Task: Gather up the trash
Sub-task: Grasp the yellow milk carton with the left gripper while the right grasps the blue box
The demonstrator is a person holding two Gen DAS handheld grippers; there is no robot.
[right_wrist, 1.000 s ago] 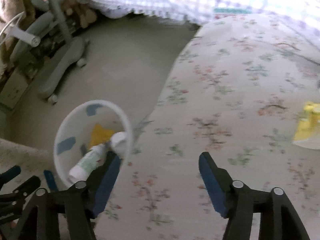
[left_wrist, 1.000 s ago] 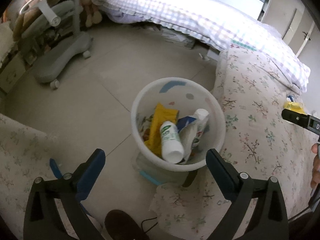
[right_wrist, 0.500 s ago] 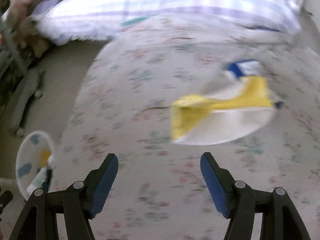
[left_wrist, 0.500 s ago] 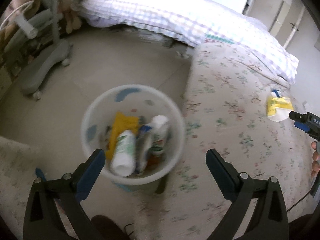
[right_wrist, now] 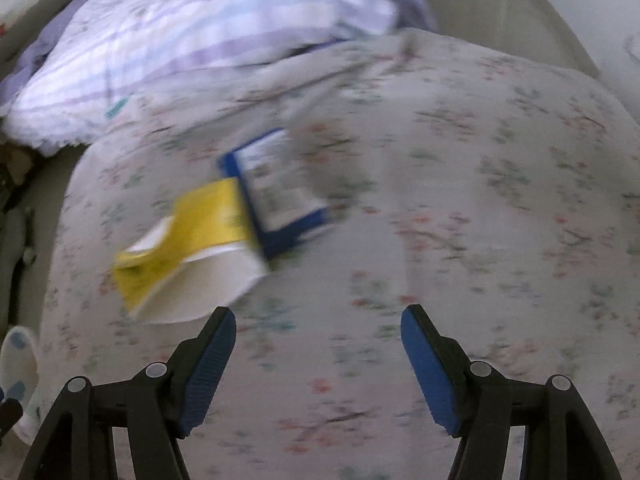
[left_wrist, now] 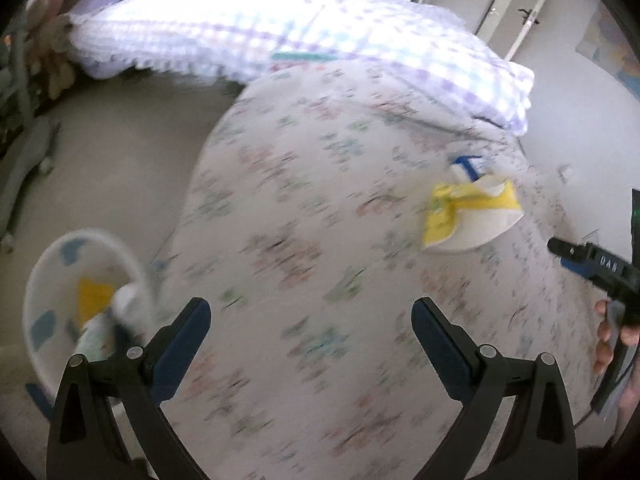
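Note:
A crumpled yellow and white wrapper (right_wrist: 188,256) lies on the floral bed cover (right_wrist: 480,208), with a blue and white packet (right_wrist: 276,192) touching its far end. My right gripper (right_wrist: 318,330) hovers open just near and right of the wrapper, nothing between its fingers. In the left wrist view the same wrapper (left_wrist: 468,216) lies far right, and the right gripper's tip (left_wrist: 588,260) shows beside it in a person's hand. My left gripper (left_wrist: 310,320) is open and empty over the bed cover. The white trash bin (left_wrist: 52,280), holding bottles and a yellow packet, stands on the floor at lower left.
A checked purple and white quilt (left_wrist: 280,36) is heaped at the far side of the bed. A grey chair base (left_wrist: 24,164) stands on the floor at left. Doors (left_wrist: 504,4) show at the back right. The bin's rim (right_wrist: 16,352) peeks in at the right wrist view's lower left.
Both grippers swept right from over the bin toward the bed. The bin slid to lower left in both views; the yellow wrapper and blue packet came close under the right gripper.

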